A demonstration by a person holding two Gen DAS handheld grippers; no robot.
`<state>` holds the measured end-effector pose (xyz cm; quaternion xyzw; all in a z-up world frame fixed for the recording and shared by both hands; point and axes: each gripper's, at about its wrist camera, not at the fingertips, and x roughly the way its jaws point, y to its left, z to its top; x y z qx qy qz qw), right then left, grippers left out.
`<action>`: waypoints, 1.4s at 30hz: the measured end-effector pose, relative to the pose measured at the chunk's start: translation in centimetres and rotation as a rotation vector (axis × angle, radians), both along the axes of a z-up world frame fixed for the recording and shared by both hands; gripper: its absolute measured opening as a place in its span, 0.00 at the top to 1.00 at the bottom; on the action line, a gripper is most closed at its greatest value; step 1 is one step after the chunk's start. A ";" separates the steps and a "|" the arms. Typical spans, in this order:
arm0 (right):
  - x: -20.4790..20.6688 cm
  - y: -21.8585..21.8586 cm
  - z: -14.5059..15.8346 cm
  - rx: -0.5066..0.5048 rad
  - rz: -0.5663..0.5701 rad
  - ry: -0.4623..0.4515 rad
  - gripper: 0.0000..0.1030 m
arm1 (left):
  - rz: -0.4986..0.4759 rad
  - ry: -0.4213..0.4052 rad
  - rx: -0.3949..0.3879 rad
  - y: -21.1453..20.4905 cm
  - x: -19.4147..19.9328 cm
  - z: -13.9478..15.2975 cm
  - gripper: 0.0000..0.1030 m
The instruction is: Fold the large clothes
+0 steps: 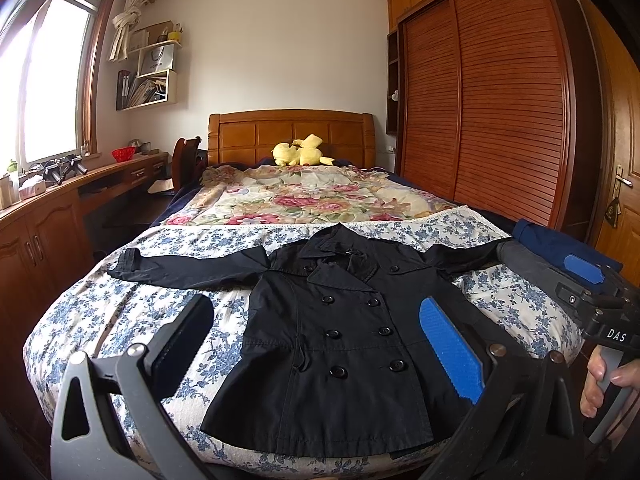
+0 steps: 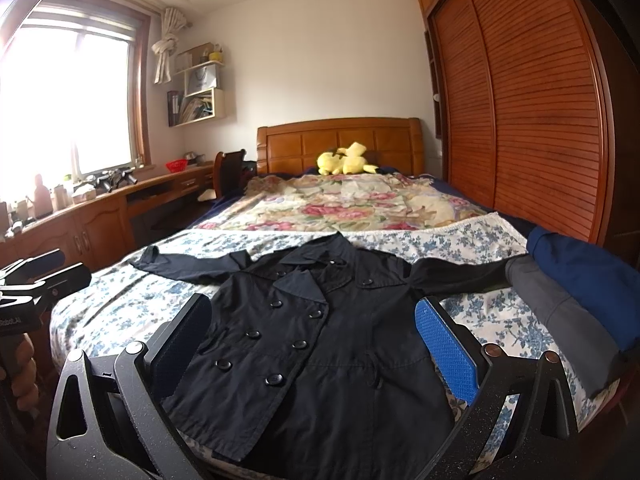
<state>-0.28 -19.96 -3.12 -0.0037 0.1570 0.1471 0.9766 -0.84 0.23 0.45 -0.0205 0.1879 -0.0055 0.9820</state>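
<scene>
- Black coat spread flat, buttoned, sleeves out, just ahead of both claws.
- Left gripper and right gripper both gaping, empty.
- Risk: pinching floral bedsheet along with slippery fabric, dragging coat askew.

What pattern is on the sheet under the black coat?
Blue flowers on white sheet; clearest in the left wrist view.

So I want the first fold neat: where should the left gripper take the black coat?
Probably the cuff of the black coat sleeve stretched flat toward the window side. Bring the left gripper from outside; the cuff's free edge lies clear on the quilt.
</scene>
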 end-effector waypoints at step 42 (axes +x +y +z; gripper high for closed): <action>0.4 2.5 -2.0 -0.023 0.038 0.027 0.00 | 0.035 0.075 0.009 1.5 2.1 -3.7 0.00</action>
